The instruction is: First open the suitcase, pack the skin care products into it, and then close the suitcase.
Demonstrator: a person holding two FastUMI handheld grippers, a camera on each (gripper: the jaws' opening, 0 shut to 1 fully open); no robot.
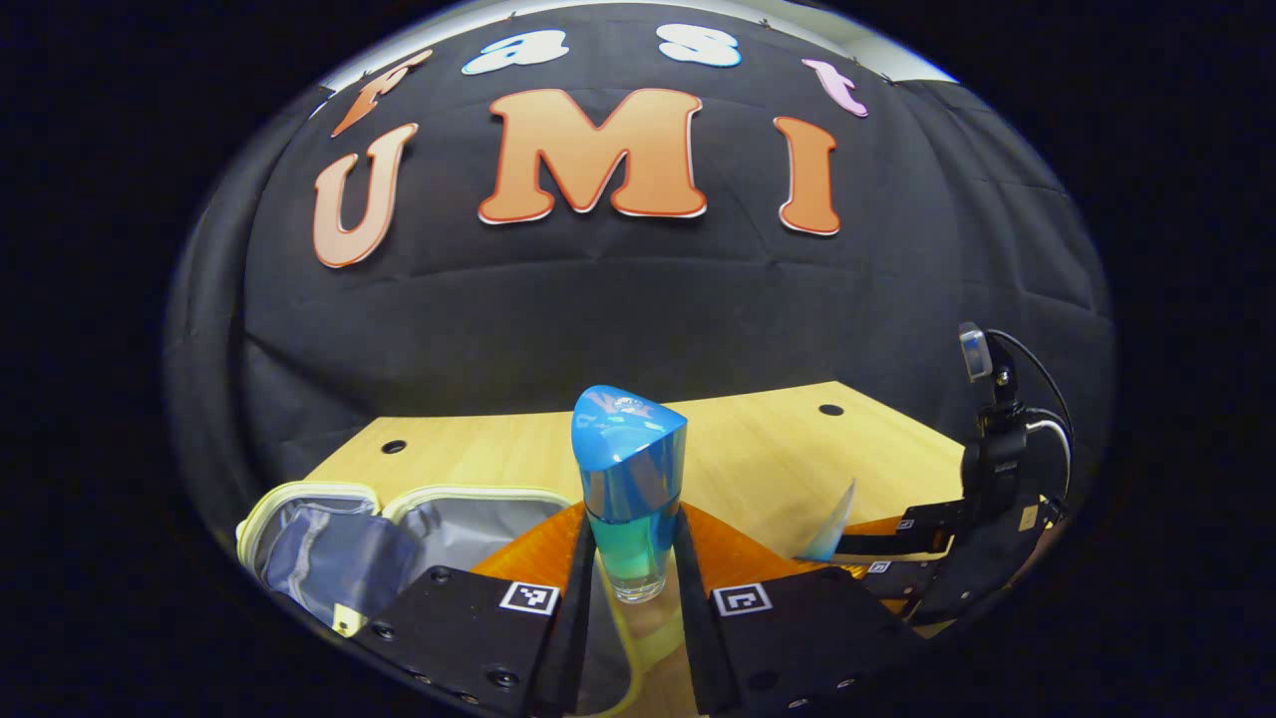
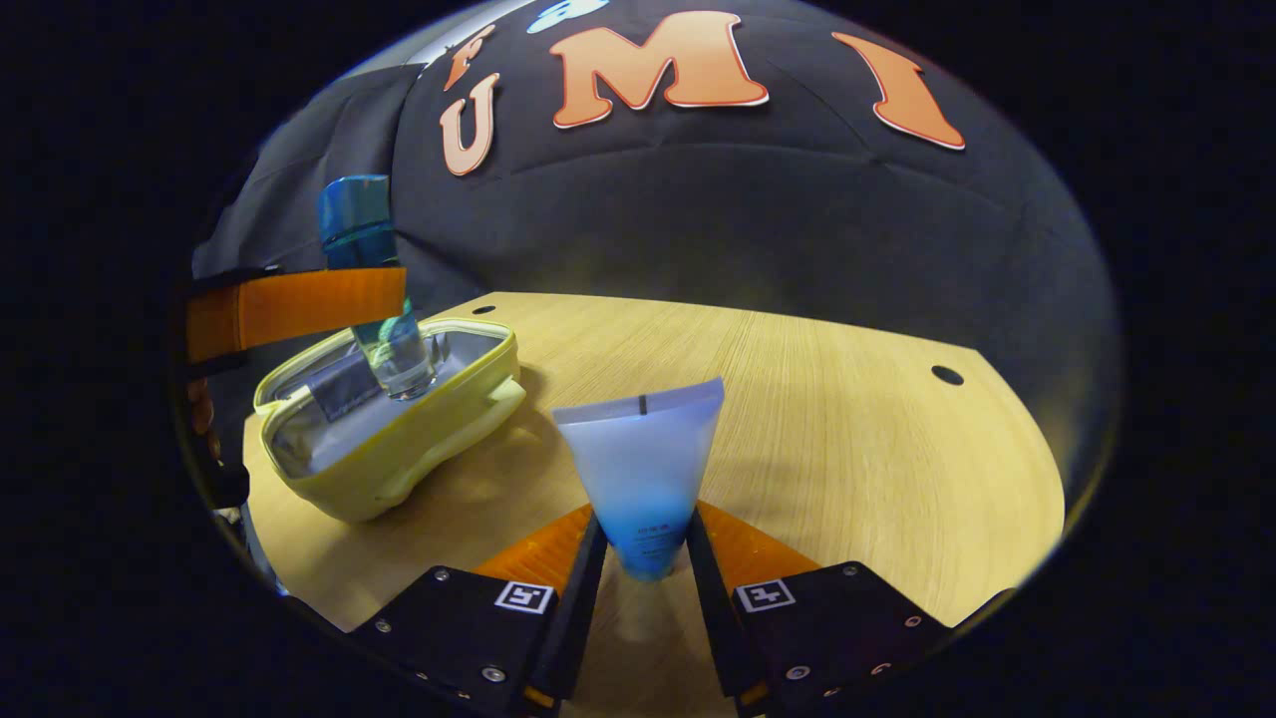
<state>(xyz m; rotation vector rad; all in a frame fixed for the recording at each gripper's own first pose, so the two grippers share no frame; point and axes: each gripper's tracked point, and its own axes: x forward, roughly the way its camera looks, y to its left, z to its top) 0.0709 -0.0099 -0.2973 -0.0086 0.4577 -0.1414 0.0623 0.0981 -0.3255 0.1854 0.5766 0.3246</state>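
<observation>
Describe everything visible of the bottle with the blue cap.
The bottle is tall and clear, with a glossy blue cap on top and blue-to-greenish liquid inside. It stands upright, clamped at its lower body between the fingers of the left hand-held gripper. In the right gripper view it hangs above the open yellow suitcase, not touching the wooden table.

One open suitcase point(image 2: 399, 454); one blue-capped bottle point(image 1: 628, 499); one tube point(image 2: 643, 469); two hand-held grippers; one table point(image 2: 847, 439).
</observation>
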